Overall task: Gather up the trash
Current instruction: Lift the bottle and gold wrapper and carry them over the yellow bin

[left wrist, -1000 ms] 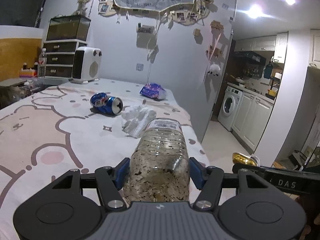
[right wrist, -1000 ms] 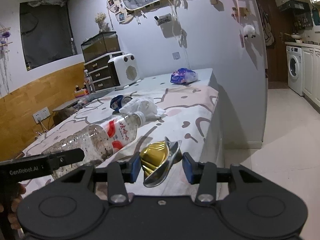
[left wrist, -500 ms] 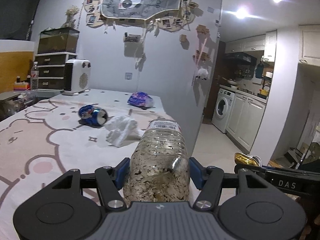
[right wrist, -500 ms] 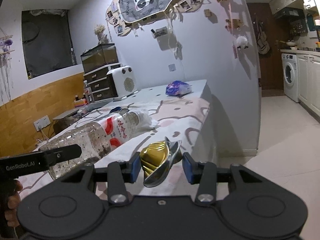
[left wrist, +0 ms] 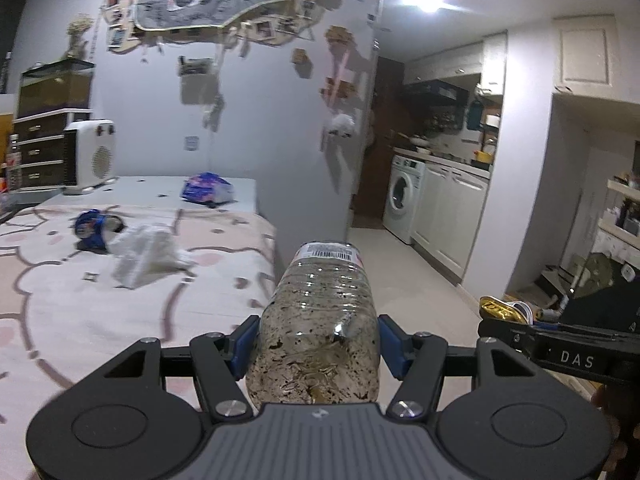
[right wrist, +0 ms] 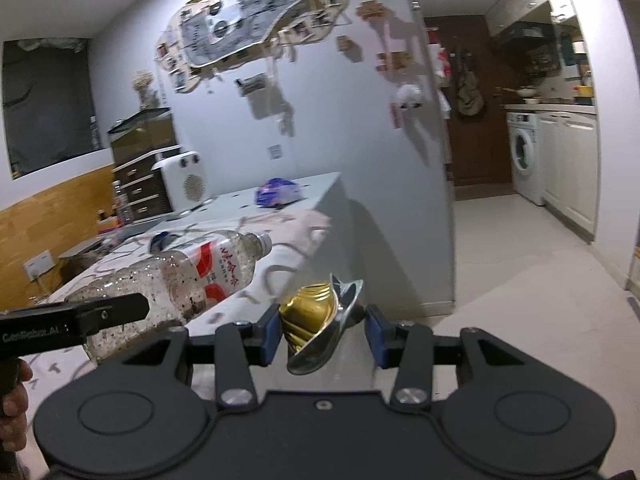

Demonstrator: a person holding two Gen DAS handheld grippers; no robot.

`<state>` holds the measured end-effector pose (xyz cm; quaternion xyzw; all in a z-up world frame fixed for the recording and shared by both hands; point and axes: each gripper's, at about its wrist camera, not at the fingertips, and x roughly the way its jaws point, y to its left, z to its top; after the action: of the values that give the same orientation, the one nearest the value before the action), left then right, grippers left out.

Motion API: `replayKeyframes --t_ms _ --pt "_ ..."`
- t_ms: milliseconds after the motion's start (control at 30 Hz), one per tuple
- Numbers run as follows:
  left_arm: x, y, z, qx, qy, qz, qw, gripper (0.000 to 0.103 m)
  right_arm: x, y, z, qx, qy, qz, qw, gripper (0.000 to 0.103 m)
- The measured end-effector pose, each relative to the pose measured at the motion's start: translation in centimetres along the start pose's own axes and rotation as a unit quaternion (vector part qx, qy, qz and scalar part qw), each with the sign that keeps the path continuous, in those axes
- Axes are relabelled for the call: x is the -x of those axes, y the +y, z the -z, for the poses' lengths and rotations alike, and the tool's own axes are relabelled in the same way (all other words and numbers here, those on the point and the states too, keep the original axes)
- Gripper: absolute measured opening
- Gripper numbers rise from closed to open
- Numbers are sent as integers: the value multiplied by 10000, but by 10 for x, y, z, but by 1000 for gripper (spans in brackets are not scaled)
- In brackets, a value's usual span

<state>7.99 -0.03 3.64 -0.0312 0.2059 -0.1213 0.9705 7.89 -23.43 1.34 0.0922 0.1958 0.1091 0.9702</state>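
My left gripper (left wrist: 316,354) is shut on a dirty clear plastic bottle (left wrist: 320,320), held in the air past the table's right edge; the bottle also shows in the right wrist view (right wrist: 192,276). My right gripper (right wrist: 322,334) is shut on a crushed gold can (right wrist: 316,320), also seen at the right of the left wrist view (left wrist: 502,310). On the bear-print table (left wrist: 80,312) lie a blue can (left wrist: 94,228), a crumpled white tissue (left wrist: 144,252) and a purple wrapper (left wrist: 206,192).
A white heater (left wrist: 90,156) and dark drawers (left wrist: 40,152) stand at the table's back. A grey wall (left wrist: 320,120) ends right of the table. Beyond it lie a light tiled floor (right wrist: 520,280), white cabinets and a washing machine (left wrist: 402,196).
Both grippers have drawn back and swung right, away from the table, still holding the bottle and the gold can. More of the floor and kitchen is in view.
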Motion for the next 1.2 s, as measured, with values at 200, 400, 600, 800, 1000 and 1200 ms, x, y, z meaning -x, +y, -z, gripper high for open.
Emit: replayKeyframes --t_ms 200,400,600,800,1000,1200 --pt "-23 -37 8 -94 184 187 9996 62 7 -40 6 -133 34 235 9996 45" --pt "-54 -69 24 -122 486 358 9981 62 8 -79 19 -301 156 487 9982 45" --pt "-102 -97 52 -81 1096 537 9925 62 -4 -117 41 -476 449 714 9953 45" --pt "-165 -113 85 -49 1770 566 9826 62 -30 -152 71 -702 872 899 9896 45" --pt "-239 -113 117 98 2562 406 9657 62 -69 -186 106 -1045 1335 1044 9800 45" --pt "-318 -108 152 275 3227 126 9460 62 -116 -207 136 -1294 1775 1059 9698 45"
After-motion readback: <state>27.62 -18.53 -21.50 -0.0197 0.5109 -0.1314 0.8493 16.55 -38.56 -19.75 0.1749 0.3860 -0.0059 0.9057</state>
